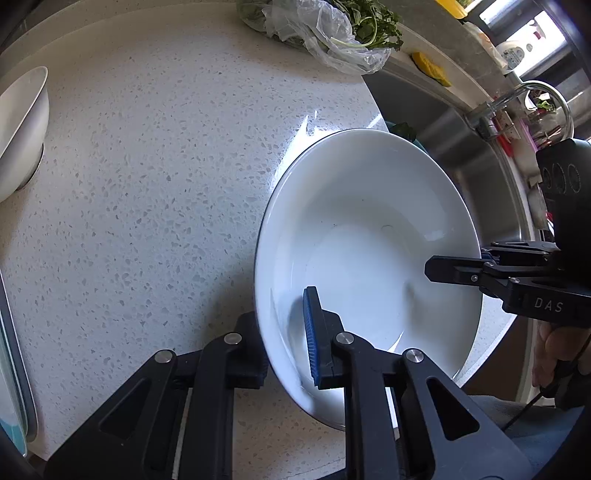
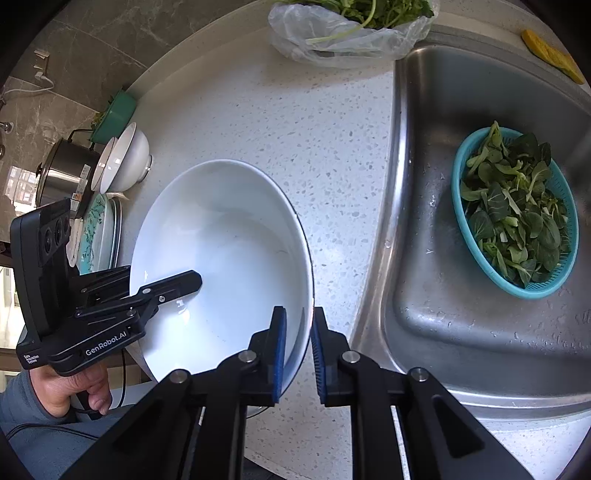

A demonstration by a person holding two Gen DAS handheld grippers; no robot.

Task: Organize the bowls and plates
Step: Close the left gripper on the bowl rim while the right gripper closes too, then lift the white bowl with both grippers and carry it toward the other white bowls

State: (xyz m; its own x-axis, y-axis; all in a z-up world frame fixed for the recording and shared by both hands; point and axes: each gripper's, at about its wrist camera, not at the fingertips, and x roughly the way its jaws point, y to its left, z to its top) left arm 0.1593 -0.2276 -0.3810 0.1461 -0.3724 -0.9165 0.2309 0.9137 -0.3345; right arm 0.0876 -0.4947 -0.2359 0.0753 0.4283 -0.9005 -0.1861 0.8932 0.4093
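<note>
Both pairs of jaws are clamped on the rim of one large white bowl [image 1: 369,258], the landmark of this kitchen scene. The left gripper [image 1: 291,332] pinches the rim on the bowl's stove-facing side, one blue pad inside the wall and its partner outside. The right gripper [image 2: 297,358] does the same on the sink-facing side, its pads narrowed onto the thin edge. The bowl appears tipped, its far edge close to the speckled counter [image 1: 147,184]; whether it is clear of the surface cannot be told.

Beyond the bowl on its stove side wait two smaller white bowls [image 2: 125,162], nested and leaning, with a stack of plates [image 2: 105,232] just below them and a steel pot [image 2: 62,173] behind. On the opposite side lies the steel sink [image 2: 424,221], holding a teal basket of greens [image 2: 517,210]. A bag of leafy greens [image 2: 351,33] sits past the bowl's far edge.

The sorting looks barely under way: this bowl is gripped but not placed, and the other crockery is only loosely gathered.

Both grippers point steeply downward, a person's hand [image 2: 74,387] wrapped around the left handle.
</note>
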